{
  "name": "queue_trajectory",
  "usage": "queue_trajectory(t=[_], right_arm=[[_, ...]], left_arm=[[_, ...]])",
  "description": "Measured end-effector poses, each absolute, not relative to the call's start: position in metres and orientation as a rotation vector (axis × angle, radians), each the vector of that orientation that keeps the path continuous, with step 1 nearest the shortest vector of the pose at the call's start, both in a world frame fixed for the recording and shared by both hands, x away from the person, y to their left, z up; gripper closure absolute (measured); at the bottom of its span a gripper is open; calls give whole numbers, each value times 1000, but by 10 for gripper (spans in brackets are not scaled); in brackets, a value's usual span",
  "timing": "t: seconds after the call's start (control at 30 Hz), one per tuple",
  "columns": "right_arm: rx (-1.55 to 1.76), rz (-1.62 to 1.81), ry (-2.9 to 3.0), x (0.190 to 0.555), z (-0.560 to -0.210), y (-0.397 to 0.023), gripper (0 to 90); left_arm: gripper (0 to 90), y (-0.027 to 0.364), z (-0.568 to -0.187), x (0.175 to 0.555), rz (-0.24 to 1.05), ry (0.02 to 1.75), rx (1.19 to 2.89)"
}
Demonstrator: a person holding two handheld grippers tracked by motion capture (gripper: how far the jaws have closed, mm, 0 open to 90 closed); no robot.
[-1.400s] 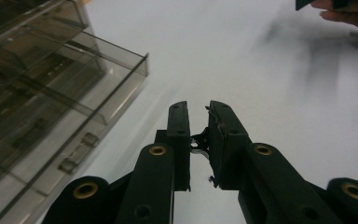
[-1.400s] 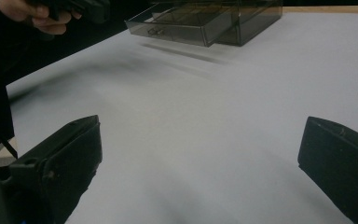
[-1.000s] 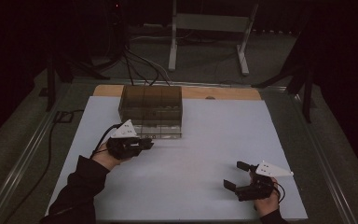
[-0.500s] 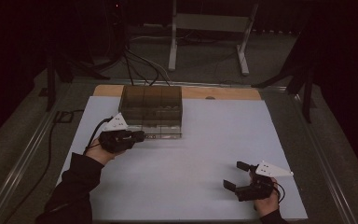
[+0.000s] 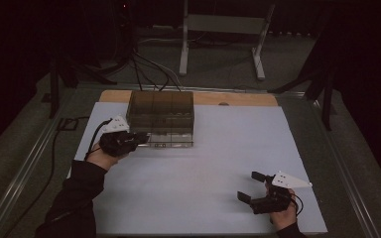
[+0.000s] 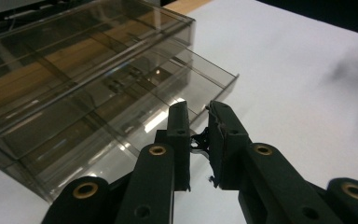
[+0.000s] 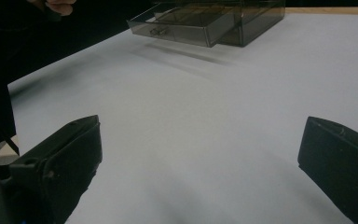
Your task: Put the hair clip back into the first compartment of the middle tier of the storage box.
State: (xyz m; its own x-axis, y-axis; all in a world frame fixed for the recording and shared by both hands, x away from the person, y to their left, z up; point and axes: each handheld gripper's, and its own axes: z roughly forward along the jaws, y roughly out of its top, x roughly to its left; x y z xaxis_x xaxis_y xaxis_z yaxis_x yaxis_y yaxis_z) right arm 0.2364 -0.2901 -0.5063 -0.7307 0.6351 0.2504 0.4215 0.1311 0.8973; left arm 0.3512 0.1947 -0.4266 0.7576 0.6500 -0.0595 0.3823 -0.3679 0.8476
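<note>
Leftward and back has gone the left gripper (image 5: pixel 140 140), jaws nearly closed on something small and dark I cannot identify; nearer, the right gripper (image 5: pixel 254 191) rests with jaws wide apart over bare table (image 5: pixel 203 173); beyond, the smoky drawer box (image 5: pixel 161 111) has its drawer (image 6: pixel 135 116) pulled out, probably awaiting closing; room is ample.

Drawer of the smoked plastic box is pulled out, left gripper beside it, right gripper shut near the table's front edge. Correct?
Not quite: the right gripper is open; the right gripper view shows its fingers set wide apart. The box's drawer is out, and the left gripper is beside it.
</note>
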Motion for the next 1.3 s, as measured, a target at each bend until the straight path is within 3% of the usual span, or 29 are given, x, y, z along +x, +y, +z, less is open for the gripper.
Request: queue_trajectory(t=[0.6, 1.3], right_arm=[[1050, 1646, 2212, 236, -507, -291, 0], [1049, 1645, 2217, 236, -507, -291, 0]], left_arm=[[805, 207, -448, 374, 395, 980, 1909], [804, 209, -469, 384, 387, 1078, 1839]])
